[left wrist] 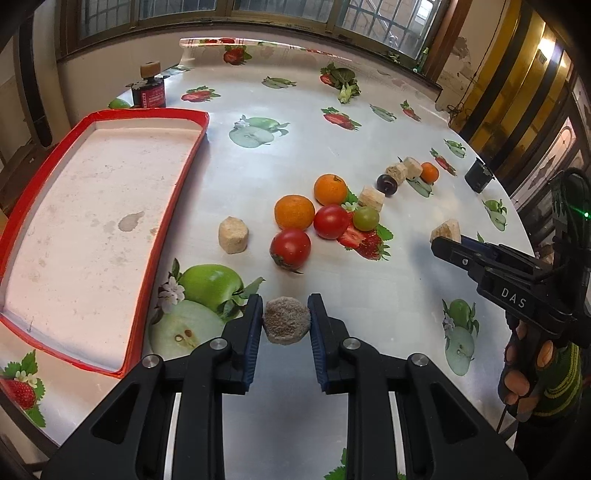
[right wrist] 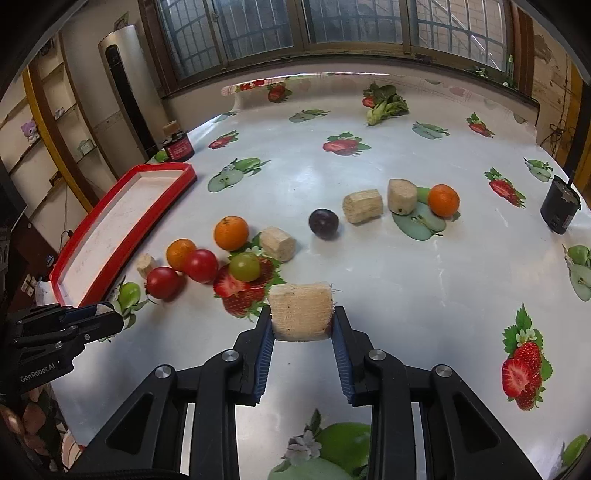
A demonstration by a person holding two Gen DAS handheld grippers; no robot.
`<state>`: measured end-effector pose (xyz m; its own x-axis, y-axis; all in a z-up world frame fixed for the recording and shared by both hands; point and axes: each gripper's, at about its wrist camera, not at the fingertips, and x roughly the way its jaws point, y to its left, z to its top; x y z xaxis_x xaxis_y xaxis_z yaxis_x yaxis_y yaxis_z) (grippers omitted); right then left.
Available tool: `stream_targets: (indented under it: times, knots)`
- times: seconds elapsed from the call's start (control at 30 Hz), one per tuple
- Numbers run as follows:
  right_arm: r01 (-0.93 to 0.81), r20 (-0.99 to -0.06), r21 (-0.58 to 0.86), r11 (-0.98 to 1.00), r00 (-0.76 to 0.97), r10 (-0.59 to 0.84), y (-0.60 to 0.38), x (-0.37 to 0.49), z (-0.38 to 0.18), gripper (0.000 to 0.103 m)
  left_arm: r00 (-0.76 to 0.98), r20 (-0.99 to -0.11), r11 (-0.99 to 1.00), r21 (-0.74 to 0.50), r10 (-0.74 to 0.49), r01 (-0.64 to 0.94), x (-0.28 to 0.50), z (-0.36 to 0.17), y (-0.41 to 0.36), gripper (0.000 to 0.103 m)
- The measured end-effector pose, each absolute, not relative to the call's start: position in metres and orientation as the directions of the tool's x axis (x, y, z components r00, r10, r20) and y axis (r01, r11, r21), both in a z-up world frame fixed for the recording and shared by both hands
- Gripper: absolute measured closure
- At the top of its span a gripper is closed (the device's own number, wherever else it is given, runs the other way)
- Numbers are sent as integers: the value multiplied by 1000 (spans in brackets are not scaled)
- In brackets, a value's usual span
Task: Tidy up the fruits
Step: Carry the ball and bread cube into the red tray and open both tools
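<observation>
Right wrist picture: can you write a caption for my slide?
Right gripper holds a tan block above the fruit-print table.

A lived-in home dining room: a fruit-print oilcloth [right wrist: 369, 155] covers the table, barred windows [right wrist: 354, 26] run along the far wall, and a plush toy [right wrist: 29, 131] sits on left shelves beside a standing air conditioner [right wrist: 125, 81].

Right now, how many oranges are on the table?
3. Two sit in the cluster near the red tray: one orange behind, another touching a tomato. The third lies far right, beside a beige block.
</observation>
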<state>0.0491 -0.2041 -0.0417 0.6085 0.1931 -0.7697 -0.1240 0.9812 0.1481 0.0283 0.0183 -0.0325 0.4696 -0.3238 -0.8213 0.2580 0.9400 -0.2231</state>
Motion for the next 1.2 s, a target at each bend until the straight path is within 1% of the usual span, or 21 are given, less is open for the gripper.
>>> stream_targets:
  times: [0.33,0.5,0.83,1.2]
  knots:
    - [-208,-757,134,969,610,235,-162,39,-30,72,519,-784,938,-246,-341,244,16,-12,53,81]
    - [-238,-754,140,961,604,259,-145,37,-25,72,541,-773,943,-246,-330,223,15,-5,69,81]
    - [-310,-744,139,941,594,305,-109,40,-15,72,579,-773,966,-206,-258,157,20,-2,98,81]
    - [-395,-741,163,904,556,377,-61,54,-12,72,605,-783,989,-136,-142,56,42,-8,147,81]
